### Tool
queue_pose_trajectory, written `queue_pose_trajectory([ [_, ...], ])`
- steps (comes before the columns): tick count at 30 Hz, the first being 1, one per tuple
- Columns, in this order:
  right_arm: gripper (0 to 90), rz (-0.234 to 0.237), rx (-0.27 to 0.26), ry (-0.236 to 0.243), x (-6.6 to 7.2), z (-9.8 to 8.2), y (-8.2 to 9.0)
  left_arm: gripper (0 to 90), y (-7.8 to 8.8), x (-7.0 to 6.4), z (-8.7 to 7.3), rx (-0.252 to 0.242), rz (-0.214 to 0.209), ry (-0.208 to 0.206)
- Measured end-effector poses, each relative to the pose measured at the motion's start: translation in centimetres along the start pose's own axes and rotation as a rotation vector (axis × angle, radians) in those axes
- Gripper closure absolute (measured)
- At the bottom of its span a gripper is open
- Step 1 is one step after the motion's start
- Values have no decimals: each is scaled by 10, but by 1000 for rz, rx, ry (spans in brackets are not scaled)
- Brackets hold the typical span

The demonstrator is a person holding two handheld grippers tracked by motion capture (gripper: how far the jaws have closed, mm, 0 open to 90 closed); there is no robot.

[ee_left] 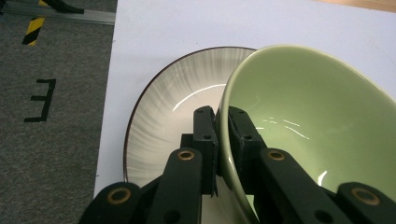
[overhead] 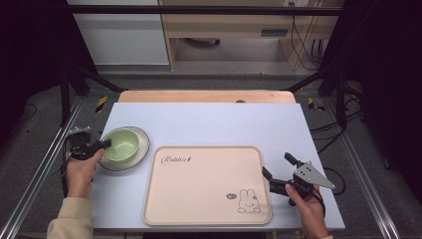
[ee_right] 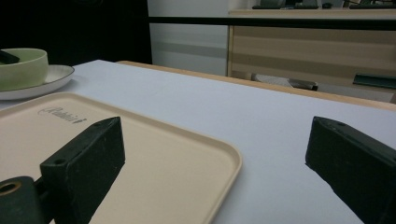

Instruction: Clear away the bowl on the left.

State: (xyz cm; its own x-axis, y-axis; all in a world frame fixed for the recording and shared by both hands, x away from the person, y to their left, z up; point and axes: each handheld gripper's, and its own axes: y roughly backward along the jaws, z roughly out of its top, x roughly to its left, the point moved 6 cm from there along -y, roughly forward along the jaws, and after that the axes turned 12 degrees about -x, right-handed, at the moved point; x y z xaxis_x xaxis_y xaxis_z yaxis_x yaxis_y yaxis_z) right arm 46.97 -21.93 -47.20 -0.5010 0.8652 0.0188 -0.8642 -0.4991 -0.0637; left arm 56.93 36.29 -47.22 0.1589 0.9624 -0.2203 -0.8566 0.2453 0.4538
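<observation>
From the high view, the left tongs (overhead: 99, 146) sit at the left edge of the counter (overhead: 209, 122), pinching the near-left rim of a pale green bowl (overhead: 121, 143) that rests on a grey striped plate (overhead: 142, 149); just to the right lies a beige tray (overhead: 199, 186) printed with a rabbit, bare on top. The right tongs (overhead: 278, 172) hover off the tray's right edge, spread wide and holding nothing. In the left gripper view, the left tongs (ee_left: 223, 135) are clamped on the bowl (ee_left: 303, 112), one jaw outside the wall and one inside, and the bowl looks tilted against the plate (ee_left: 159, 121) beneath it. A one-point rim grip on glazed ware is likely to pivot, so the lift, if that is the step, should probably go slowly and straight up, keeping the bowl level and clear of the plate's rim before any travel to the right. In the right gripper view, the right tongs (ee_right: 215, 158) stand wide apart over the tray's (ee_right: 154, 154) far-right corner, with the bowl (ee_right: 21, 67) and plate (ee_right: 51, 77) far off at the left; that hand seems free to steady the tray or the plate.
</observation>
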Motion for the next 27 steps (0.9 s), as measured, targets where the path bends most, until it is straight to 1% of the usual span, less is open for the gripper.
queue_pose_trajectory([
  [3, 49, 9, 0, -5, 0, -1, 0, 828, 3, -7, 6, -22, -31, 25],
  [4, 49, 9, 0, -5, 0, -1, 0, 828, 3, -7, 6, -22, -31, 25],
  [6, 48, 1, 4, -17, -1, -2, 1, 827, 4, -14, 9, -23, -44, 11],
  [7, 48, -3, -4, -10, -4, -1, 3, 827, 4, -19, 11, -29, -48, 8],
  [8, 48, -9, -7, -18, -4, -1, 4, 827, 4, -19, 11, -29, -48, 8],
  [9, 48, -9, -7, -18, -4, -1, 4, 827, 5, -22, 12, -32, -54, -4],
  [10, 47, -28, 1, -20, -7, -1, 8, 827, 6, -27, 13, -36, -60, -12],
  [12, 47, -42, 3, -28, -9, -1, 9, 826, 8, -34, 14, -41, -68, -29],
  [13, 47, -42, 3, -28, -9, -1, 9, 827, 8, -34, 14, -41, -68, -29],
  [14, 47, -42, -2, -33, -9, 0, 10, 827, 10, -40, 14, -39, -81, -47],
  [15, 47, -40, -4, -29, -9, 0, 9, 827, 10, -43, 14, -37, -86, -47],
  [16, 47, -41, 0, -31, -9, -1, 9, 826, 10, -43, 14, -37, -86, -47],
  [17, 47, -39, 5, -31, -8, -1, 8, 826, 11, -48, 12, -32, -101, -53],
  [18, 47, -39, 5, -31, -8, -1, 8, 826, 11, -48, 12, -32, -101, -53],
  [19, 47, -34, -1, -23, -7, -1, 8, 826, 13, -53, 12, -37, -106, -51],
  [21, 47, -38, 6, -24, -7, -1, 9, 826, 14, -57, 12, -38, -117, -58],
  [22, 47, -41, 6, -23, -7, -1, 10, 827, 14, -57, 12, -38, -117, -58],
  [27, 47, -55, 0, -22, -10, 0, 10, 826, 11, -71, 10, -33, -150, -64],
])
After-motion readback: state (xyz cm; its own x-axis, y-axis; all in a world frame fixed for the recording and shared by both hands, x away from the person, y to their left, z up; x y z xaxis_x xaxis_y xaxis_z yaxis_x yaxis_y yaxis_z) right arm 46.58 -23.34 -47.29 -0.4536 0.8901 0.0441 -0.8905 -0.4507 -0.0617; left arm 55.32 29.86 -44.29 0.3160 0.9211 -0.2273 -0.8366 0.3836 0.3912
